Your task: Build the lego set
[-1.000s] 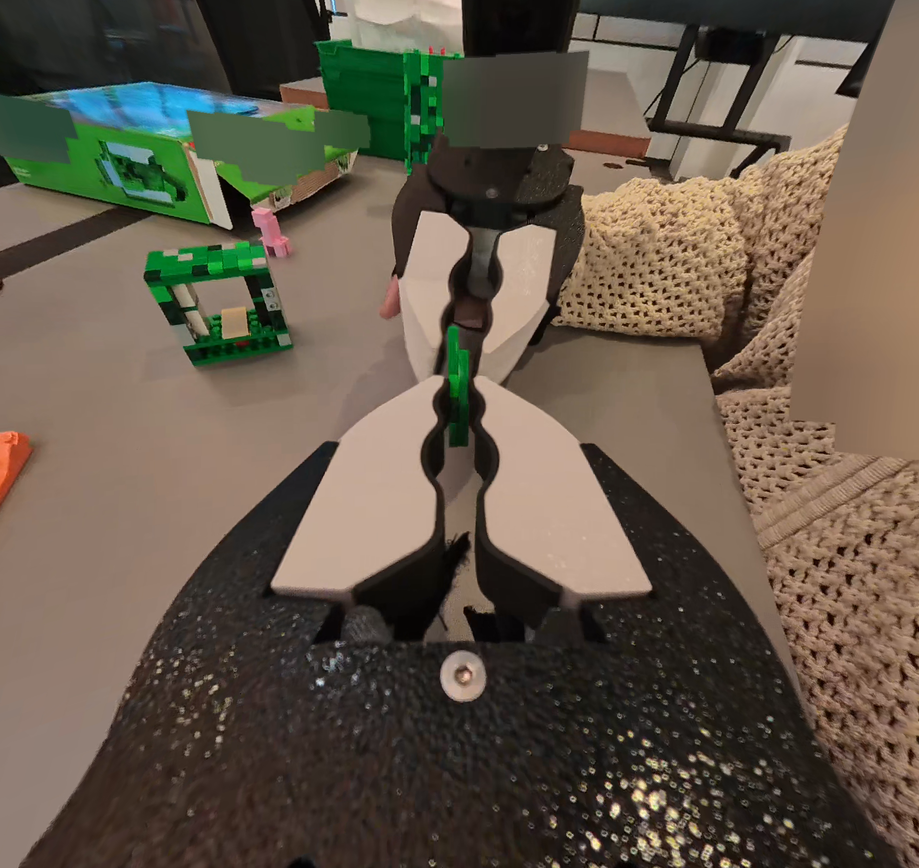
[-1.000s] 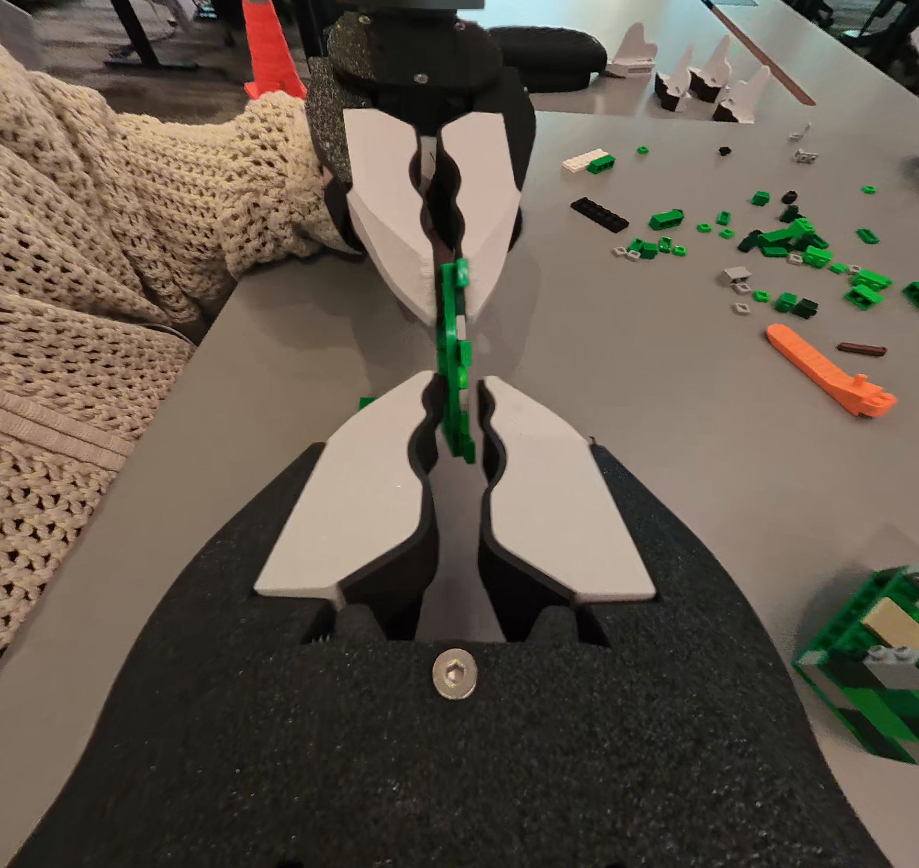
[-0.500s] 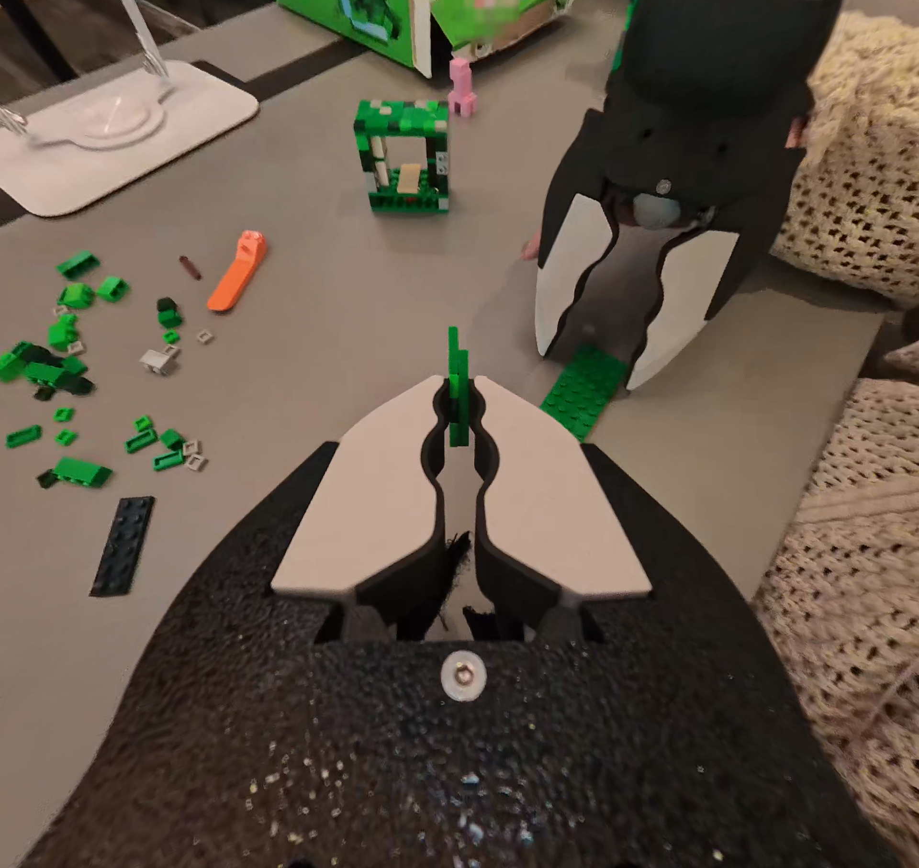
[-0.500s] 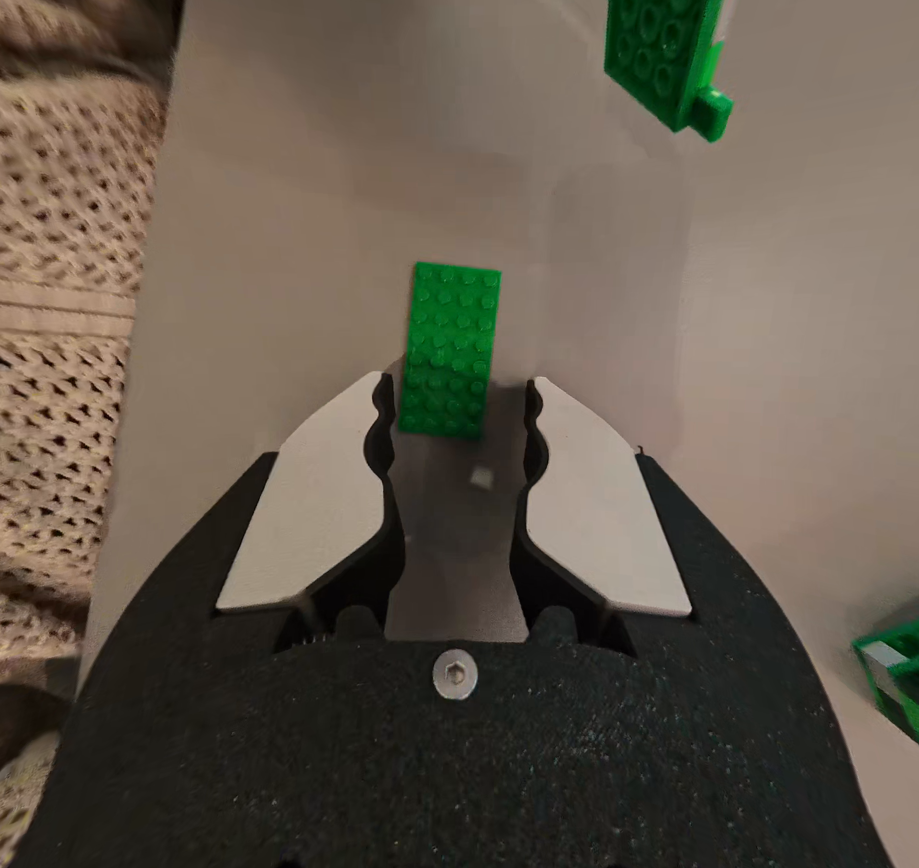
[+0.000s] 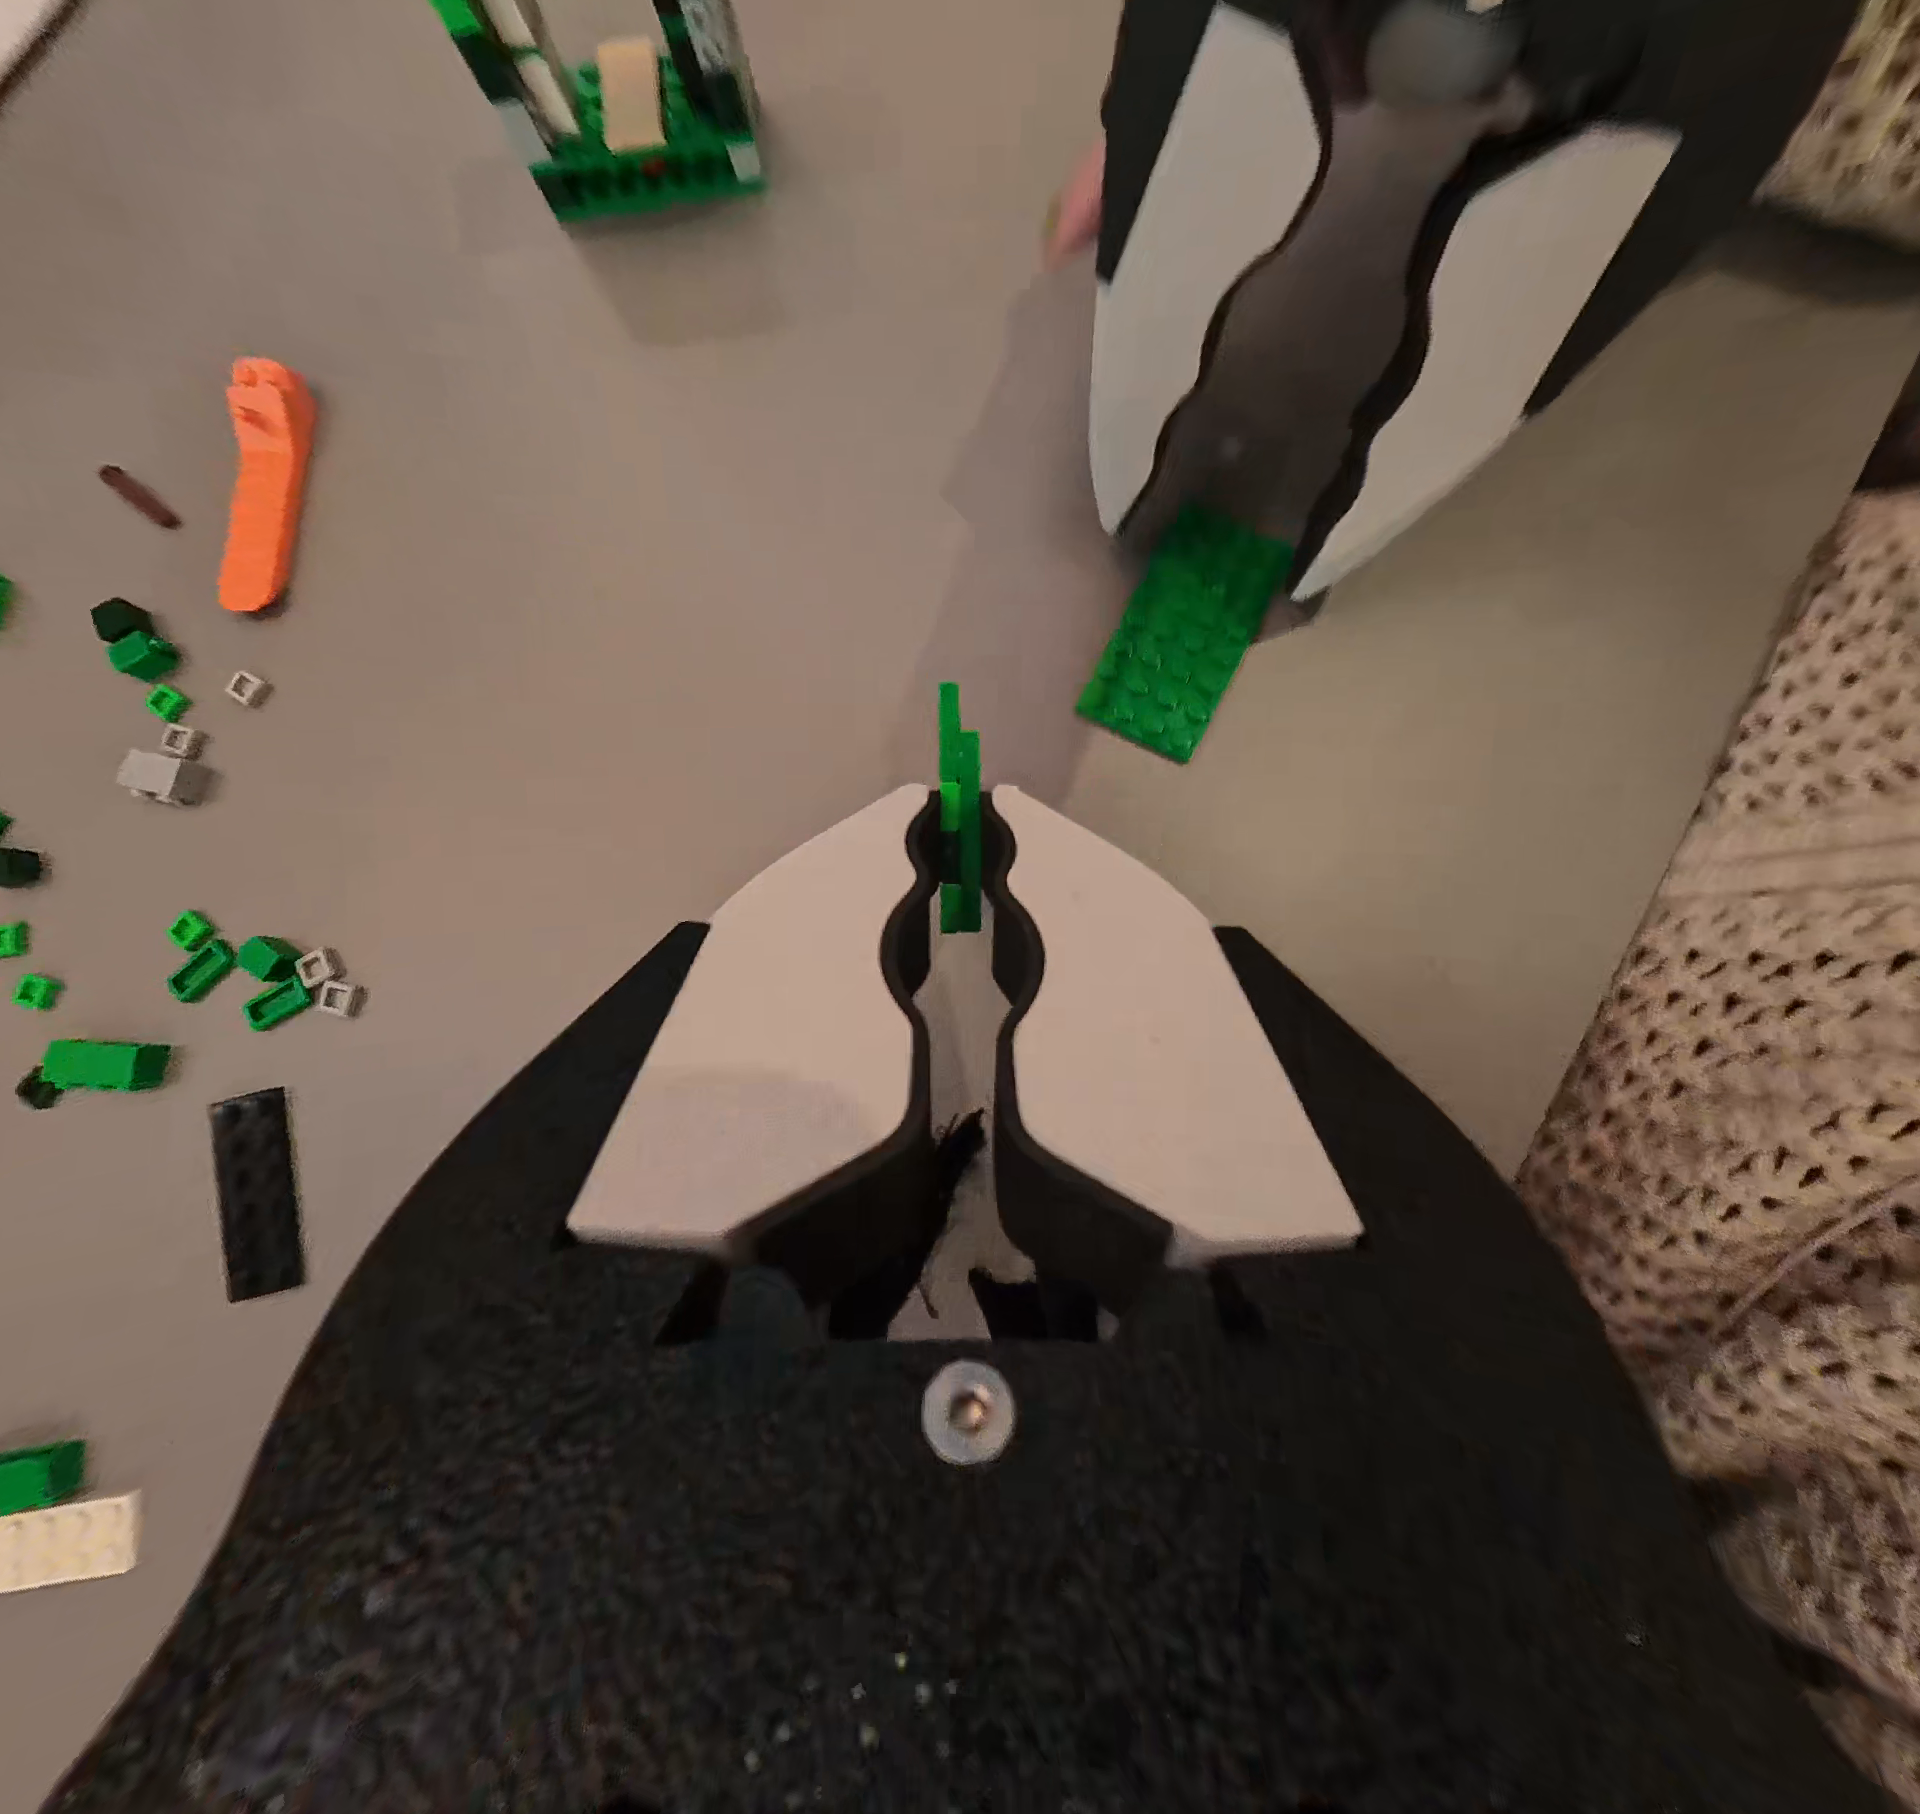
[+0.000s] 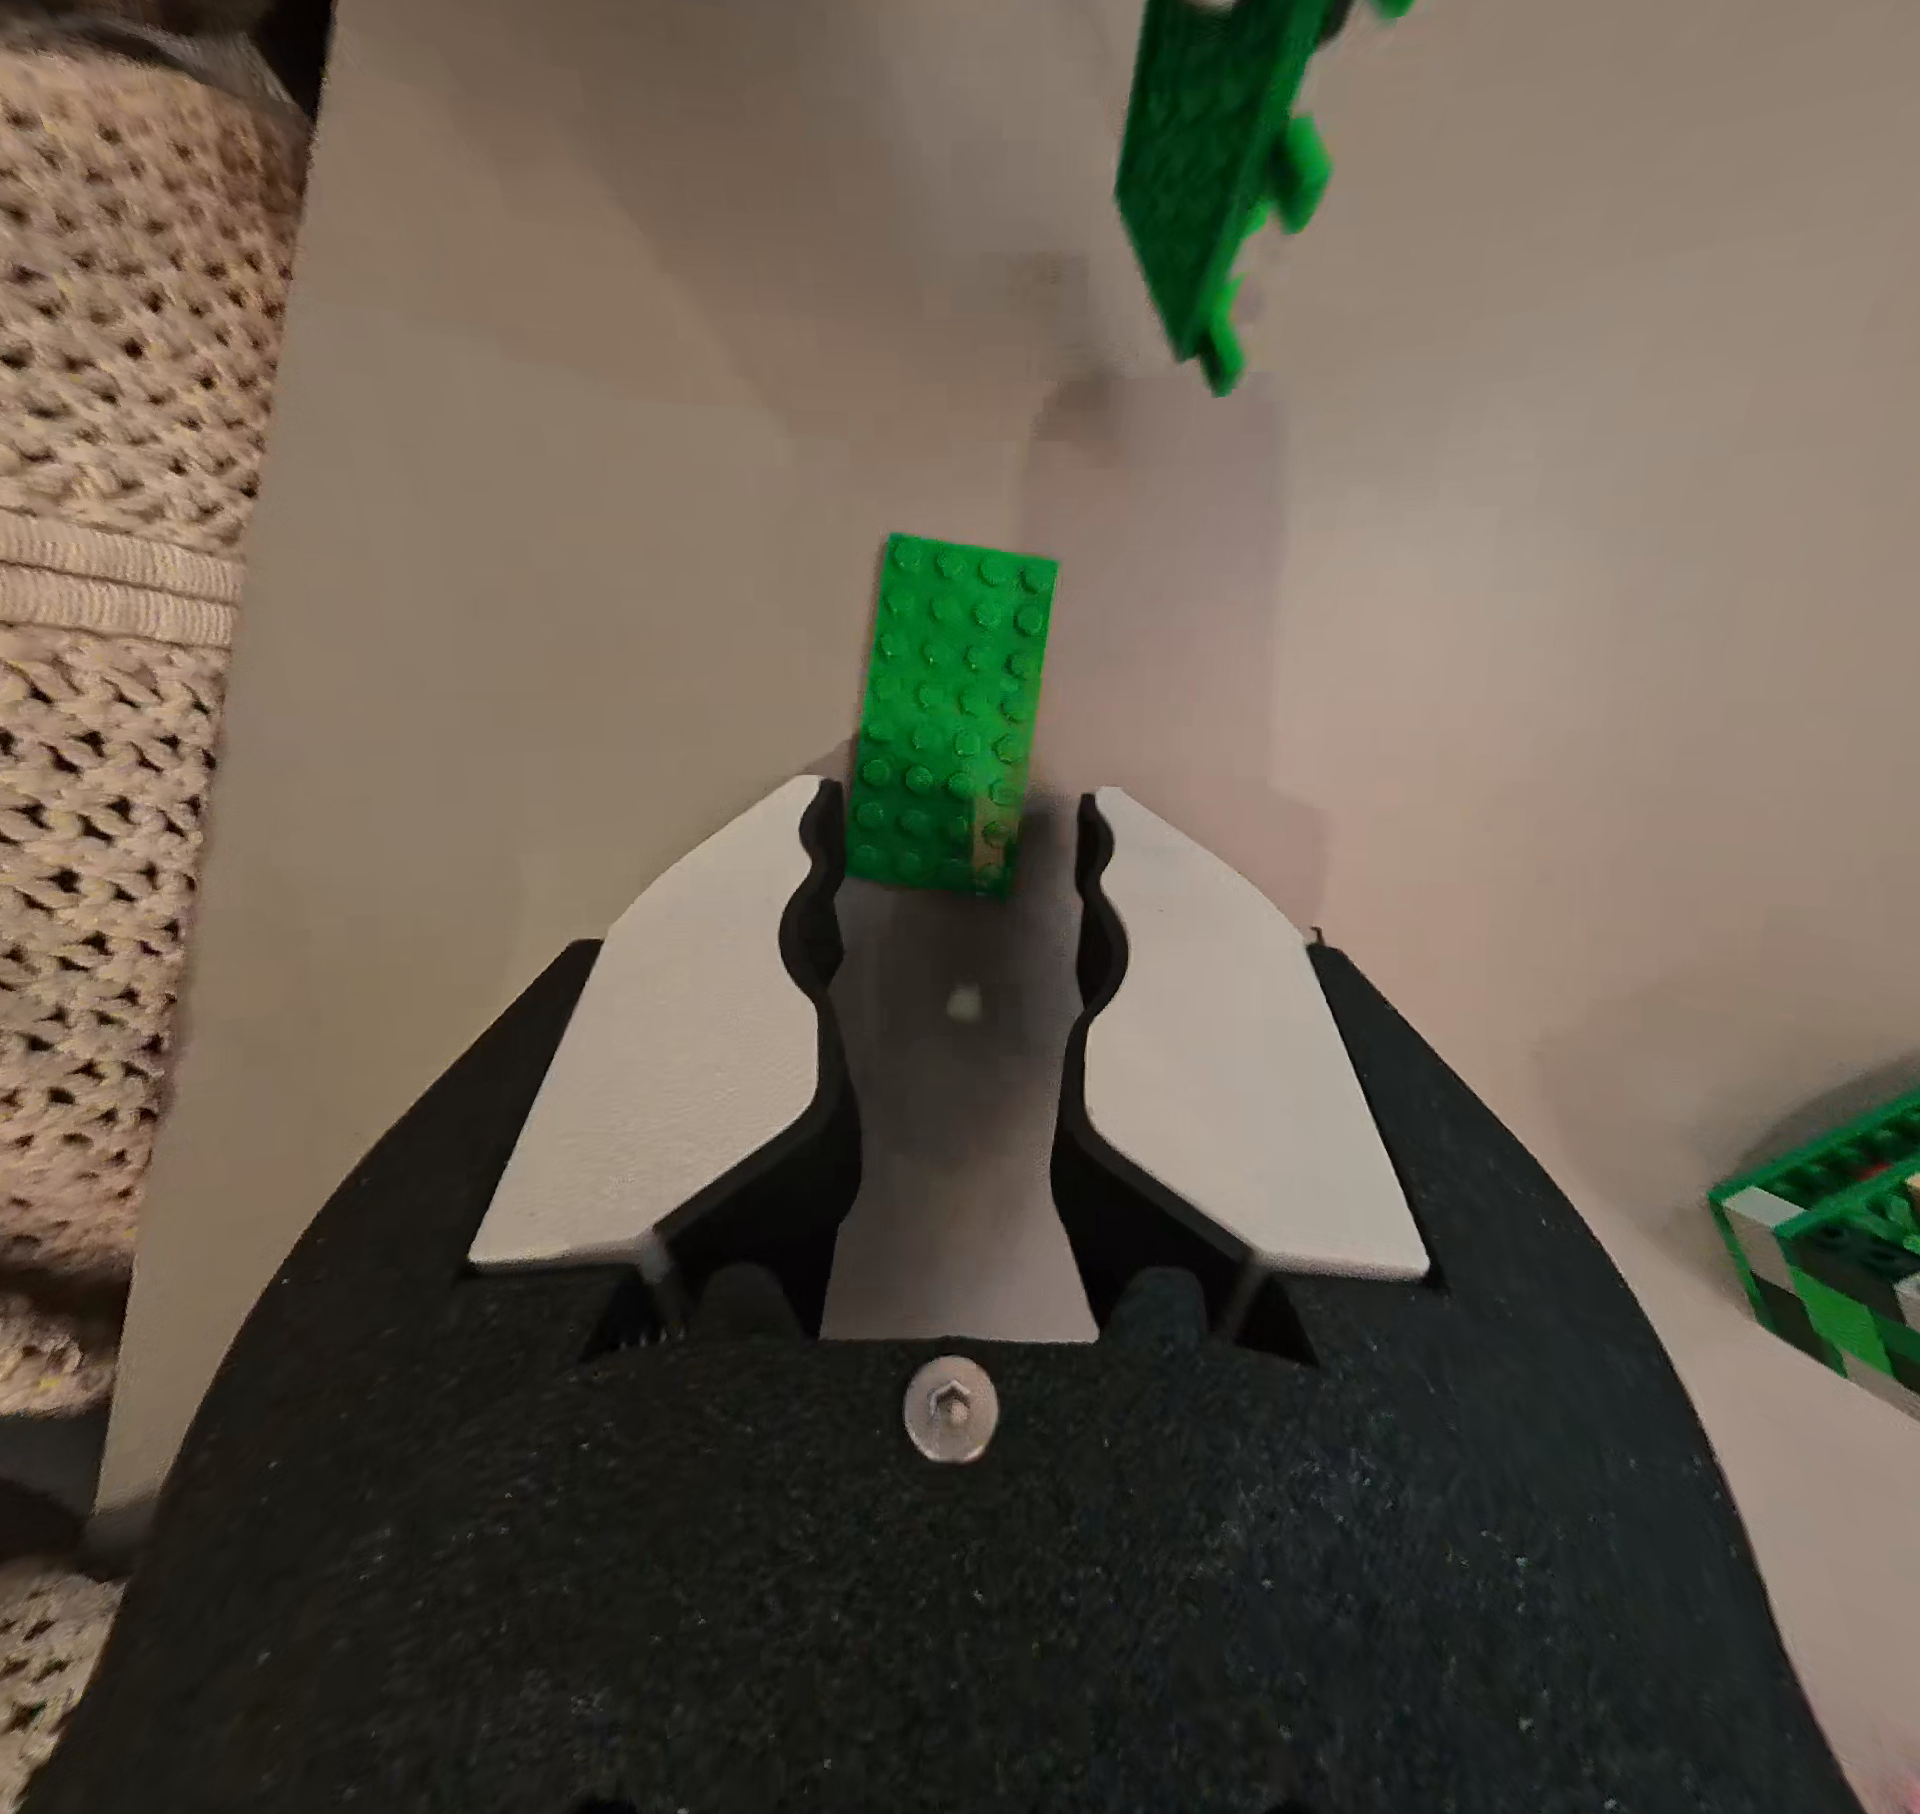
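Between the white fingers of the left gripper (image 5: 958, 808) a stack of thin green plates (image 5: 958, 808) stands on edge, clamped near the tips; from this view only its narrow edge shows, so its outline is hard to read, while the right wrist view shows the same stack (image 6: 1242, 133) blurred and cut off at the top of the picture. The right gripper (image 6: 951, 808) hangs with its jaws spread wide and nothing between them, tips straddling the near end of a flat green studded plate (image 6: 951, 715) lying on the grey tabletop (image 5: 644, 517); whether the tips touch the plate cannot be told. The right gripper's body (image 5: 1226, 517) is blurred and cropped at the upper edge of the left view. Farther back stands a green and black frame-shaped build (image 5: 603, 50), its top cut off. To the left lie an orange brick separator (image 5: 265, 486), a black plate (image 5: 255, 1193), a white plate (image 5: 68, 1541) partly out of frame, and scattered small green and grey pieces (image 5: 197, 964). A cream knitted sleeve (image 5: 1745, 1037) lies along the table's edge.
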Tool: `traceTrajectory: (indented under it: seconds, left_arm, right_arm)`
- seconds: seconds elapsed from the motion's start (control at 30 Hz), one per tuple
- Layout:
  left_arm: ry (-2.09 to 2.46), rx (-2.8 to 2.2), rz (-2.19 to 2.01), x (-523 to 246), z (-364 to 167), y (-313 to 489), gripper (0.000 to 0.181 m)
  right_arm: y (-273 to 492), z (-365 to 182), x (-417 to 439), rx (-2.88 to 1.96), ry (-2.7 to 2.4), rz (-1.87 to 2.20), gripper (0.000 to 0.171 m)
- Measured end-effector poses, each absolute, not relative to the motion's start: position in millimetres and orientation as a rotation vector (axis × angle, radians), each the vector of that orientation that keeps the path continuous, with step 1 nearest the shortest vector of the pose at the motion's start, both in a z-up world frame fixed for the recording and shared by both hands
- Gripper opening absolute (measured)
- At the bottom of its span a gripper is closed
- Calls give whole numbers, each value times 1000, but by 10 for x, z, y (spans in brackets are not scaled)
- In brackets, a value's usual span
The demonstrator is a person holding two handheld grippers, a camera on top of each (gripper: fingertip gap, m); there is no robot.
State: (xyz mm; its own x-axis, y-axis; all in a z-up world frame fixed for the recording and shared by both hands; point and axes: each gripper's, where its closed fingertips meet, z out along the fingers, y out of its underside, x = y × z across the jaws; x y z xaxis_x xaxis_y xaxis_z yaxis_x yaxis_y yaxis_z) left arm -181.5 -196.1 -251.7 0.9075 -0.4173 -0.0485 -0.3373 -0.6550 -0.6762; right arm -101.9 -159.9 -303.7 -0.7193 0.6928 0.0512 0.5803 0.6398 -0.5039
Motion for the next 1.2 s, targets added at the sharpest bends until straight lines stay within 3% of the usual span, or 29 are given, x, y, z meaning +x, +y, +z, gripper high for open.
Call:
traceTrajectory:
  seconds: [0.37,0.9,1.2]
  left_arm:
    - [696,-2502,-185,-1788,-2692,-1909,6]
    - [665,-2485,-238,-1812,-2748,-1949,33]
    - [544,-2475,-149,-2001,-2727,-2085,66]
  right_arm:
    - [-1592,-2943,-968,-1054,-2567,831,45]
    - [-1607,-3006,-971,-1060,-2582,872,45]
    - [-1573,-3142,-976,-1043,-2609,763,49]
